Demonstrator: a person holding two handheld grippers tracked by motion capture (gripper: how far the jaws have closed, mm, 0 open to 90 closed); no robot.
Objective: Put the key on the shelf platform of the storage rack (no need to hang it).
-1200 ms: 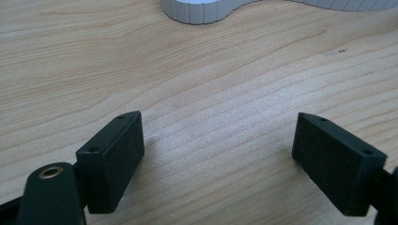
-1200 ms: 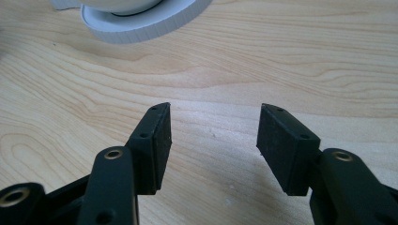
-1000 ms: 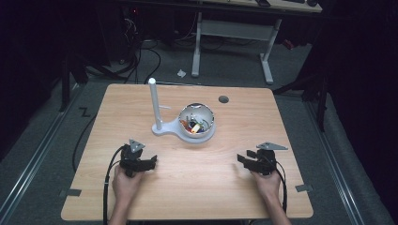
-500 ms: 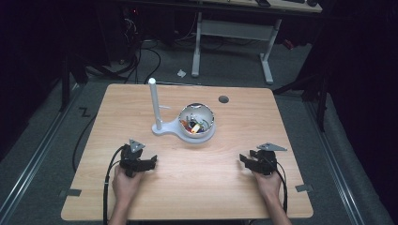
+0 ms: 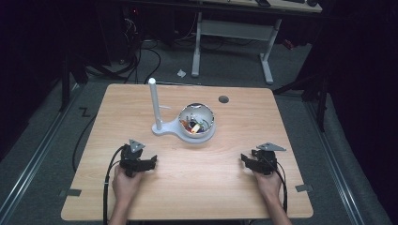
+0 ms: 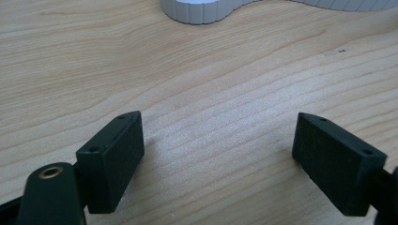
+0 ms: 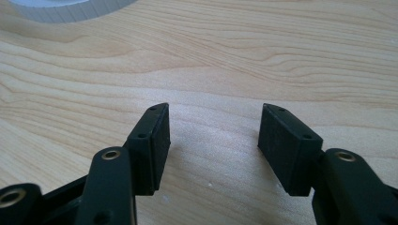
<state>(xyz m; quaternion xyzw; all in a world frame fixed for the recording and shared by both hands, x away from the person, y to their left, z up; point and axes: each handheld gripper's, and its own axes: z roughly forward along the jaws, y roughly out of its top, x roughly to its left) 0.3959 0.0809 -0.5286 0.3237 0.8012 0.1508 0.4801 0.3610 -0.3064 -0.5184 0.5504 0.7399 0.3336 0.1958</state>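
Table (image 5: pixel 187 187): light wood top with a small round hole (image 5: pixel 223 99) near its far edge, at about 1 o'clock from the bowl.
Stand (image 5: pixel 165 129): a white flat base carrying an upright white post (image 5: pixel 154 103) at its left end and a bowl at its right end; it sits a little beyond the middle of the table.
Bowl (image 5: pixel 197 123): white, round, holding small coloured pieces (red, yellow and dark), too small to name.
Left gripper (image 5: pixel 152 161): near the front left of the table, held in the left hand (image 5: pixel 126 183); a grey three-cornered plate sits on top and a black cable trails toward the table's near edge.
Left gripper, jaws: wide apart, nothing between them; in the left gripper view (image 6: pixel 218 159) only bare wood lies in the gap.
Right gripper (image 5: pixel 244 159): near the front right of the table, held in the right hand (image 5: pixel 268 183); a grey plate on top, a cable running back along the forearm.
Right gripper, jaws: parted, somewhat less than the left pair, nothing between them; bare wood shows in the gap in the right gripper view (image 7: pixel 213 140).
Bowl relative to left gripper: at about 1 o'clock, well apart; the ribbed white edge of the stand (image 6: pixel 202 11) shows at the top of the left gripper view.
Bowl relative to right gripper: at about 10 o'clock, well apart; a ribbed white edge (image 7: pixel 70 11) crosses the top left corner of the right gripper view.
Grippers relative to each other: well apart, with the stand beyond and between them.
Surroundings: dark floor with cables and the legs of a white desk (image 5: pixel 234 28) beyond the table.
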